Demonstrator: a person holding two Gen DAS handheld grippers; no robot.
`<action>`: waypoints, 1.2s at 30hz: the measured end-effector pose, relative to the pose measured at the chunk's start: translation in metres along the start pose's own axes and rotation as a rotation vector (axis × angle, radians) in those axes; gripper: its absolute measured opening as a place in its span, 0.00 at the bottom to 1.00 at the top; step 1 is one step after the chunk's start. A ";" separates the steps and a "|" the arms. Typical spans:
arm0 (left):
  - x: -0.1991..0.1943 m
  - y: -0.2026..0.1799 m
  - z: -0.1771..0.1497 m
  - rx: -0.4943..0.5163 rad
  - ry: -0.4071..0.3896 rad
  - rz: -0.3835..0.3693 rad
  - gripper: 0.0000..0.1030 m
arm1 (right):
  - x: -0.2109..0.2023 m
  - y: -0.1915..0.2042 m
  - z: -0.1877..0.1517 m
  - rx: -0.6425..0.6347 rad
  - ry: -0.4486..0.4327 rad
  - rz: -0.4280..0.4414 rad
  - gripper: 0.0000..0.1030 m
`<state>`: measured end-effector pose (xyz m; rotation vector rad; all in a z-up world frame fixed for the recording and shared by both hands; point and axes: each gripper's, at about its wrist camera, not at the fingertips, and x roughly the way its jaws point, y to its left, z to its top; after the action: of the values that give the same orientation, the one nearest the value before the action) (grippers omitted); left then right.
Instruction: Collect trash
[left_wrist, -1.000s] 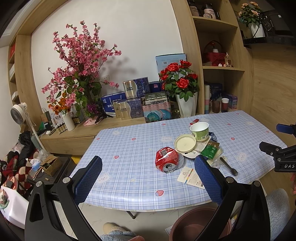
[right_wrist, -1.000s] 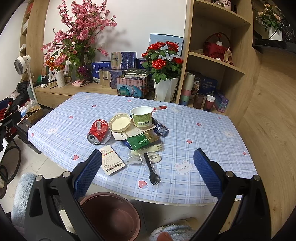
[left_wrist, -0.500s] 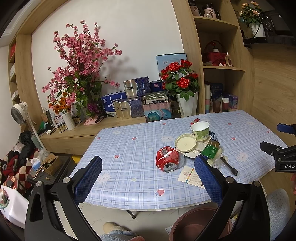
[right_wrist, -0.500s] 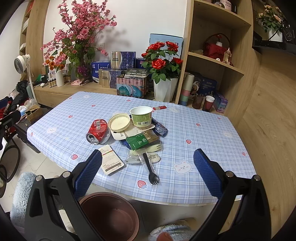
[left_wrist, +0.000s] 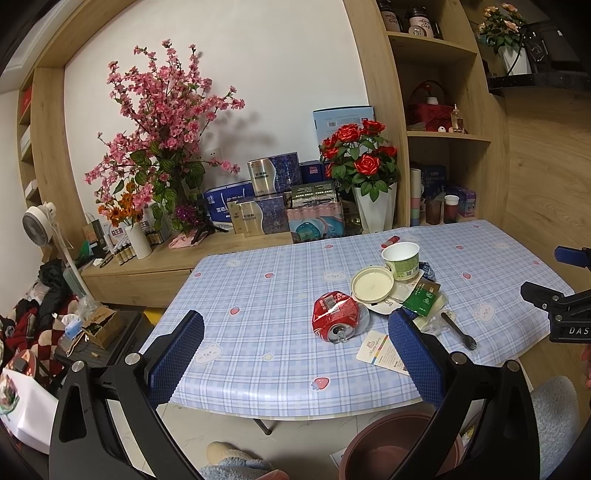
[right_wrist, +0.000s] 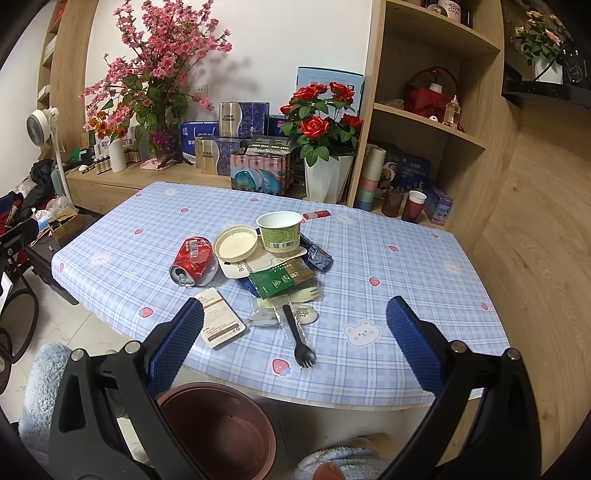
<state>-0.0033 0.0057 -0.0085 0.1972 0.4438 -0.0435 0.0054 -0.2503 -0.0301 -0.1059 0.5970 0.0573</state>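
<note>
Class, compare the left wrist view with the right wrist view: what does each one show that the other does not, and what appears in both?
Only the left wrist view shows the right gripper, from the side at the frame's right edge. Only the right wrist view shows the white paper liner beside the black fork, and the brown bin's whole round opening. Both show the left gripper or right gripper open over the checked table, the crushed red can, the round lid, the green cup and the green packet.

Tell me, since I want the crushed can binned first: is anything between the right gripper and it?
Nothing visible. The right gripper is open above the table's near edge; the crushed red can lies ahead and leftward, with only the white card flat beneath the path.
</note>
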 end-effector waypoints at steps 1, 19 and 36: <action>0.000 0.000 0.001 -0.001 0.000 0.000 0.95 | -0.001 0.002 0.000 -0.001 0.000 0.000 0.95; 0.012 0.026 -0.014 -0.012 0.013 -0.032 0.95 | 0.014 -0.002 -0.011 0.037 0.014 -0.013 0.95; 0.094 -0.003 -0.062 0.032 0.196 -0.093 0.95 | 0.087 -0.011 -0.056 0.054 0.142 -0.054 0.94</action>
<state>0.0555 0.0148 -0.1047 0.2134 0.6474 -0.1230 0.0468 -0.2659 -0.1241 -0.0740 0.7365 -0.0189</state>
